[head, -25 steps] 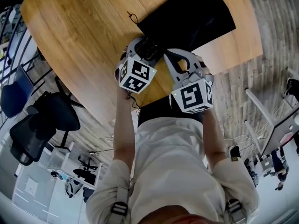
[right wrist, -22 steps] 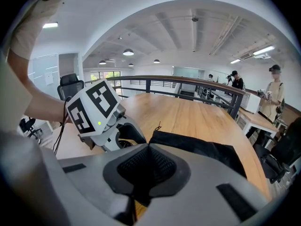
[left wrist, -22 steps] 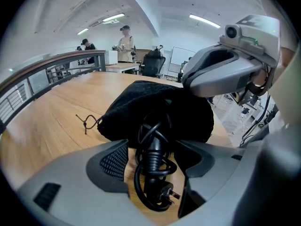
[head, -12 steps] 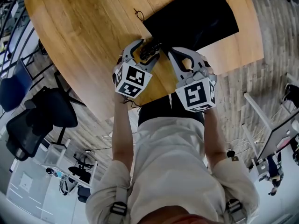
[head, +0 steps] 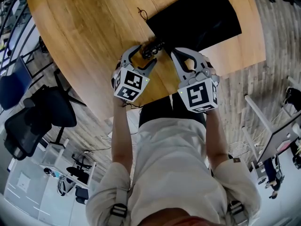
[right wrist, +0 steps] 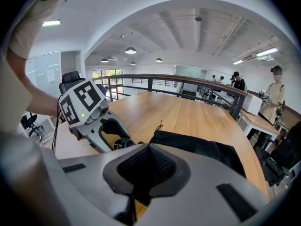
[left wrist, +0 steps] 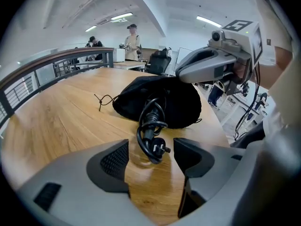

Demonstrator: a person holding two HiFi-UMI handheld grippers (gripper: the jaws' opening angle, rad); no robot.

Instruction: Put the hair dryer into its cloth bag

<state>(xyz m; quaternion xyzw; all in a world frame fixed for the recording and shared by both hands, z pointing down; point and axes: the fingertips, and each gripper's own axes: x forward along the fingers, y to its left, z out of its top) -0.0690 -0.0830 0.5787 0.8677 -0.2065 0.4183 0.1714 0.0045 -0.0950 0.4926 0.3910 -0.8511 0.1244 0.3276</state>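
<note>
The left gripper [left wrist: 150, 157] is spread wide. At its twelve o'clock lies the hair dryer's coiled cord [left wrist: 150, 131], spilling from the cloth bag [left wrist: 176, 100], which apparently hides the dryer's body. The right gripper [right wrist: 148, 161], at two o'clock, is pressed together. Best pinch mid-coil and feed it into the bag's mouth.

Round wooden table [head: 84, 41], plank floor [head: 263, 88], black chairs [head: 42, 121].

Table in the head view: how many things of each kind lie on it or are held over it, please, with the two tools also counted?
Black cloth bag: 1
Coiled black power cord with plug: 1
Tools: 2 (left tool open around the plug, right tool shut)
Total: 4
</note>
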